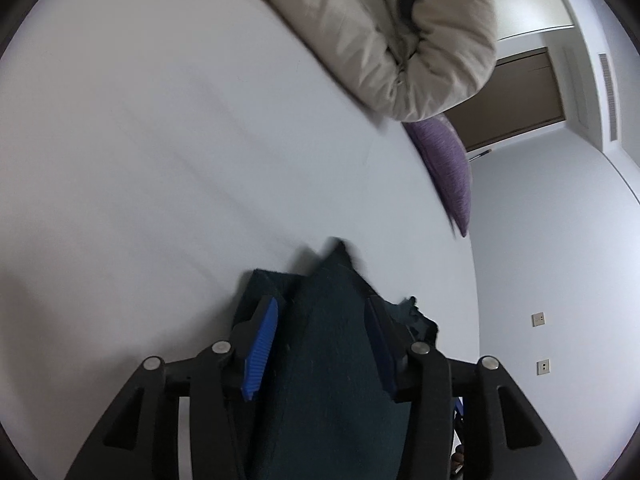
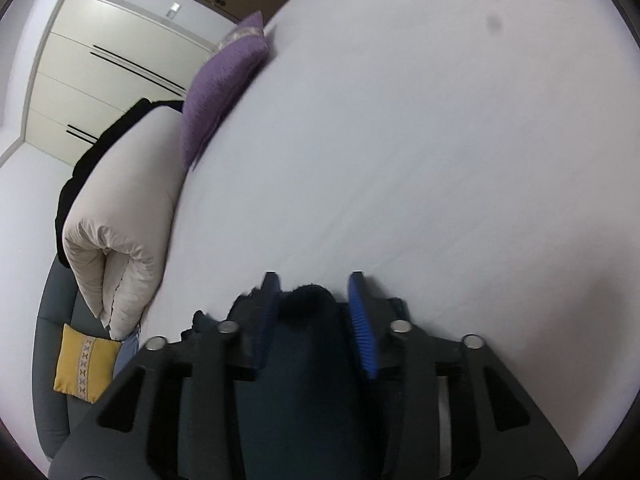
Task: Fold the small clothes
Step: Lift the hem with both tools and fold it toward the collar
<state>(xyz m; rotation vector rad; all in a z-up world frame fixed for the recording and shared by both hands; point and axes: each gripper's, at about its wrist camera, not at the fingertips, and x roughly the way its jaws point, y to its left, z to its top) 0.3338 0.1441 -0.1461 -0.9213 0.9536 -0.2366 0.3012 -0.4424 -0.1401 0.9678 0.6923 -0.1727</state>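
Observation:
A dark teal garment [image 1: 332, 344] is bunched between the blue pads of my left gripper [image 1: 322, 308], which is shut on it above the white bed sheet [image 1: 180, 140]. In the right wrist view the same dark garment [image 2: 308, 344] fills the gap between the blue pads of my right gripper [image 2: 314, 284], which is shut on it. Both grippers hold the cloth just over the sheet [image 2: 420, 140]. Most of the garment is hidden under the gripper bodies.
A folded beige duvet [image 1: 392, 36] lies at the far end of the bed, with a purple cushion [image 1: 448, 164] beside it. Both show in the right wrist view: duvet [image 2: 128, 208], purple cushion [image 2: 220, 92]. A yellow cushion [image 2: 86, 364] sits on a grey seat at the left.

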